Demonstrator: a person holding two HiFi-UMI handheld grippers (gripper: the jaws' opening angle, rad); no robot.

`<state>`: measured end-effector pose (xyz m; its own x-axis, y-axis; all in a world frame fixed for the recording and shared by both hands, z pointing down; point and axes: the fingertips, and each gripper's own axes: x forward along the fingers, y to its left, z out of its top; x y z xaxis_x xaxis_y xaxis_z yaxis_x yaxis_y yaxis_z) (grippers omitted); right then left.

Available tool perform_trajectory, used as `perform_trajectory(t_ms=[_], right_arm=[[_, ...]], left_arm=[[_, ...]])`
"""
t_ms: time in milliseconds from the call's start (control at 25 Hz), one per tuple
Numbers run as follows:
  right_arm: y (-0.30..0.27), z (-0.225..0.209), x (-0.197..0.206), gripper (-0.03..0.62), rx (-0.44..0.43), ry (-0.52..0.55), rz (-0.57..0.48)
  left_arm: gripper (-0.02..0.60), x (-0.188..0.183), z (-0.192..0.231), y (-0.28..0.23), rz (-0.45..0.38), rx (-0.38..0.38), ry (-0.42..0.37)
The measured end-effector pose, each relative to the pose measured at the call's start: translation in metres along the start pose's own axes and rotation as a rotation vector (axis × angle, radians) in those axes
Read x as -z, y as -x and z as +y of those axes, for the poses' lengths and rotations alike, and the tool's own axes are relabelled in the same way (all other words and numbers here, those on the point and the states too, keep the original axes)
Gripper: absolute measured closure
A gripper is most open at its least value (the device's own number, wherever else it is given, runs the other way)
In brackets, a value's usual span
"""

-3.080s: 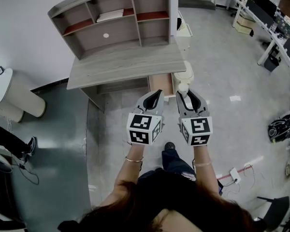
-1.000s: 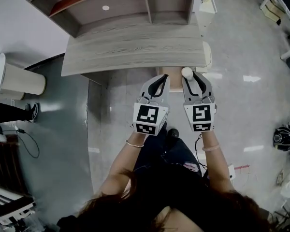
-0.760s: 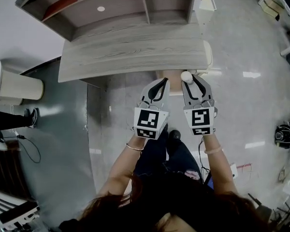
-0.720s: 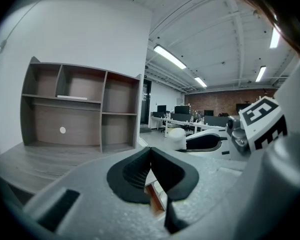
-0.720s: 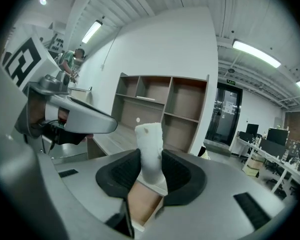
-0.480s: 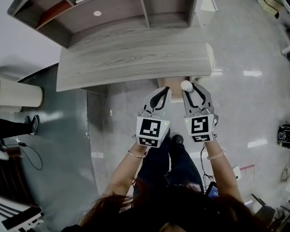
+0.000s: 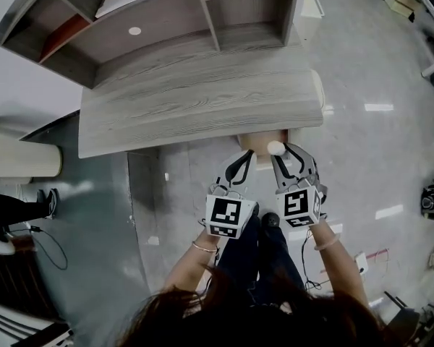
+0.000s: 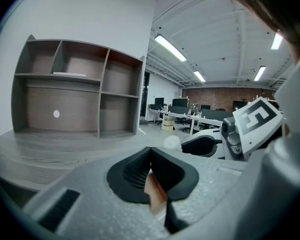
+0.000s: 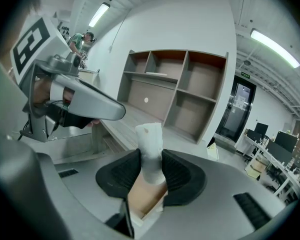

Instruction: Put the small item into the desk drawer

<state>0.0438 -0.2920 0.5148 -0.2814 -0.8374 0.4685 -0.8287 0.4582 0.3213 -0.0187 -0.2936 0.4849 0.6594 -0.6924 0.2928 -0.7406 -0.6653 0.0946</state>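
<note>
Overhead: drawer [image 7: 264, 140] is seen open, tan, under the wood-grain desk [image 7: 202, 100] edge.
Right gripper [image 9: 151, 155]: clenched on the item [image 9: 149, 136] near the drawer; white, rounded, squeezed between ribbed black pads [image 9: 122, 171].
Left gripper [image 8: 150, 150]: jaws pressed together, nothing held.

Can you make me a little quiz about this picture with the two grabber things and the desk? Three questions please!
1. True or false: the right gripper has its jaws closed on a small white item.
2. Pick one. Where is the open drawer?
A. Under the front edge of the desk, just ahead of the two grippers
B. Up on the top shelf
C. On the floor beside the person's shoes
3. Fill in the blank: the left gripper has its jaws ____, with nothing held between them.

Key: 1 true; 2 A; 3 shut.
</note>
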Motion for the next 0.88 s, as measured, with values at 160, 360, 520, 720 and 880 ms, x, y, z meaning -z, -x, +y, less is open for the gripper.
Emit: perform_trajectory(t_ms=[160,360,520,720,880], right_arm=[[-0.015,0.004,0.015,0.473,-0.017,0.022,0.022],[-0.034,0.008,0.033,0.471,-0.038,0.055,0.05],[-0.047,0.014,0.048,0.473,-0.056,0.066,0.072],[-0.061,0.021,0.069,0.473,-0.082,0.073,0.098],[-0.073,0.03,0.086,0.471,-0.108,0.088,0.12]], left_arm=[[0.566,0.011,0.005,-0.008,0.0,0.003,0.013],[0.565,0.029,0.016,-0.019,0.01,-0.003,0.022],[0.565,0.046,0.023,-0.028,0.024,-0.006,0.031],[0.566,0.064,0.023,-0.041,0.039,0.006,0.028],[0.566,0.079,0.026,-0.052,0.051,0.008,0.04]])
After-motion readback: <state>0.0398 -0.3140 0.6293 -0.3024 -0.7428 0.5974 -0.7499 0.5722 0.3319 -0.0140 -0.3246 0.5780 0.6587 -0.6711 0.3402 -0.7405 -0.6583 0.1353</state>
